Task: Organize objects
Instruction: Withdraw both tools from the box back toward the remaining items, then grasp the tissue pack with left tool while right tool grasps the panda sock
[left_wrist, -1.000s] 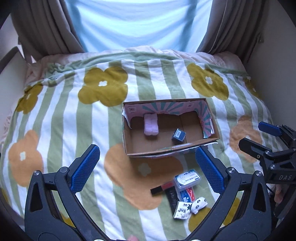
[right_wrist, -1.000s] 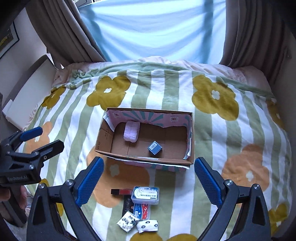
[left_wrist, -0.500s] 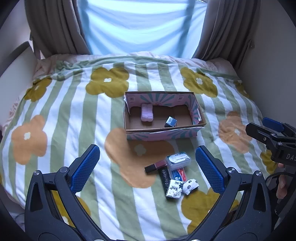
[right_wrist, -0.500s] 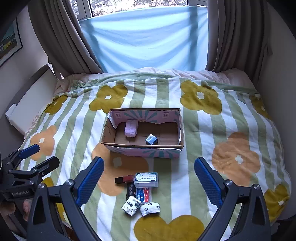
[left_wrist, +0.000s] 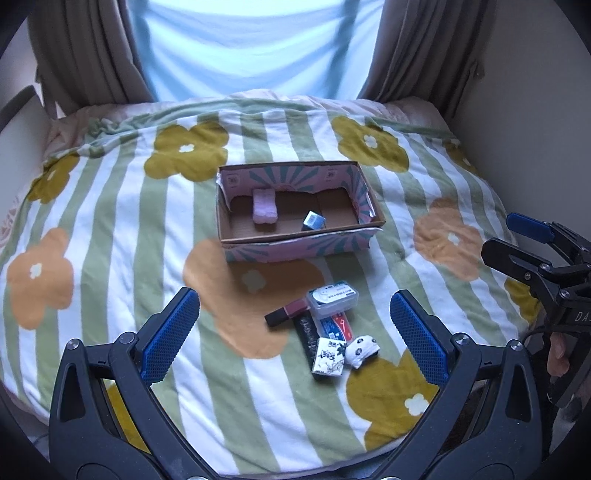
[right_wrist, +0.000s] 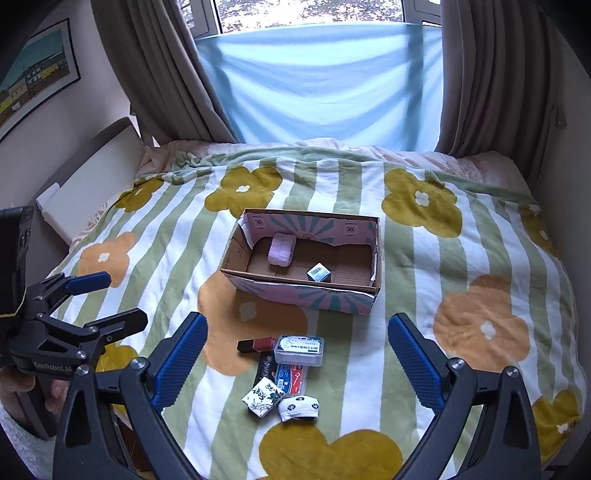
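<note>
An open cardboard box (left_wrist: 299, 242) (right_wrist: 306, 293) with pink patterned walls sits mid-bed. Inside it lie a pink pack (left_wrist: 264, 206) (right_wrist: 282, 249) and a small blue box (left_wrist: 314, 220) (right_wrist: 318, 272). In front of it lies a pile: a clear plastic case (left_wrist: 332, 298) (right_wrist: 300, 349), a dark red stick (left_wrist: 286, 313) (right_wrist: 256, 345), a blue-red card pack (right_wrist: 291, 376), a floral packet (left_wrist: 328, 357) (right_wrist: 263, 397) and a white patterned bundle (left_wrist: 362, 350) (right_wrist: 298, 406). My left gripper (left_wrist: 291, 332) and right gripper (right_wrist: 295, 360) are open and empty, held above the pile.
The bed carries a striped flower quilt (left_wrist: 110, 221). Curtains and a blue sheet (right_wrist: 325, 81) stand behind it. A wall (left_wrist: 535, 129) runs along the right, a white headboard panel (right_wrist: 96, 181) along the left. Each gripper shows in the other's view, the right gripper (left_wrist: 535, 251) and the left gripper (right_wrist: 92, 299).
Both grippers have pulled back and up from the bed, so the box and pile look smaller and farther. Nothing on the bed has moved.
</note>
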